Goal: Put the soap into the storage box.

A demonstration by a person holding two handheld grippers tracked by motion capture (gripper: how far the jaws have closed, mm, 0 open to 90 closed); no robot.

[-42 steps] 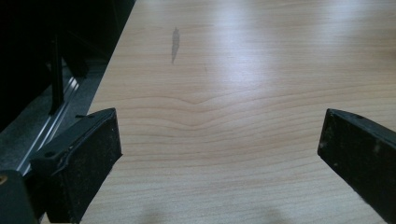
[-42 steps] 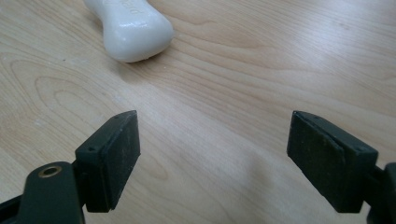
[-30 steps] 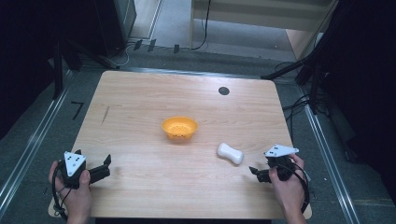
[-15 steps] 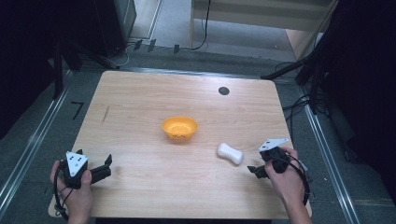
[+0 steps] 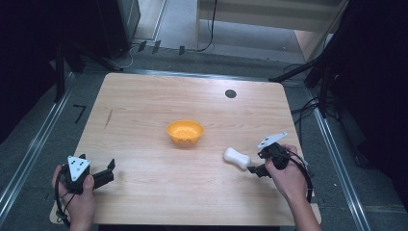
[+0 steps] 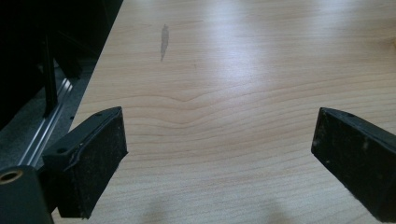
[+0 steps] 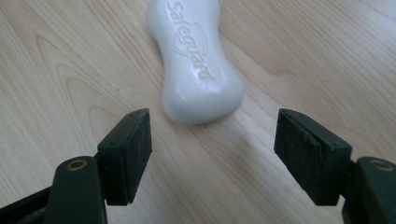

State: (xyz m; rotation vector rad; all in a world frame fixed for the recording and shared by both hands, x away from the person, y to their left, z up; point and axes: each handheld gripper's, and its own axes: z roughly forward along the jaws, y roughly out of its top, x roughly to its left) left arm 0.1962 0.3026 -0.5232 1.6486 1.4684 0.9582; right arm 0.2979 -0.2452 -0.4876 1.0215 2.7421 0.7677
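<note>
A white bar of soap [image 5: 236, 158] lies flat on the wooden table [image 5: 144, 115], right of centre. In the right gripper view the soap [image 7: 196, 65] is just ahead of the tips and carries raised lettering. My right gripper [image 5: 255, 170] is open, its jaws spread wide right behind the near end of the soap, not touching it; the same gripper [image 7: 212, 144] has bare wood between its jaws. An orange bowl [image 5: 184, 132] sits at the table's middle. My left gripper [image 5: 107, 173] rests open near the front left corner, and this gripper [image 6: 219, 154] holds nothing.
A small black disc [image 5: 230, 93] lies on the table near the far right edge. A dark streak [image 6: 164, 39] marks the wood at the left. Metal rails [image 5: 29, 154] run beside the table on both sides, with cables on the floor beyond.
My right gripper has moved left along the front of the table, closing in on the soap's near end. The left gripper, bowl and soap have stayed put.
</note>
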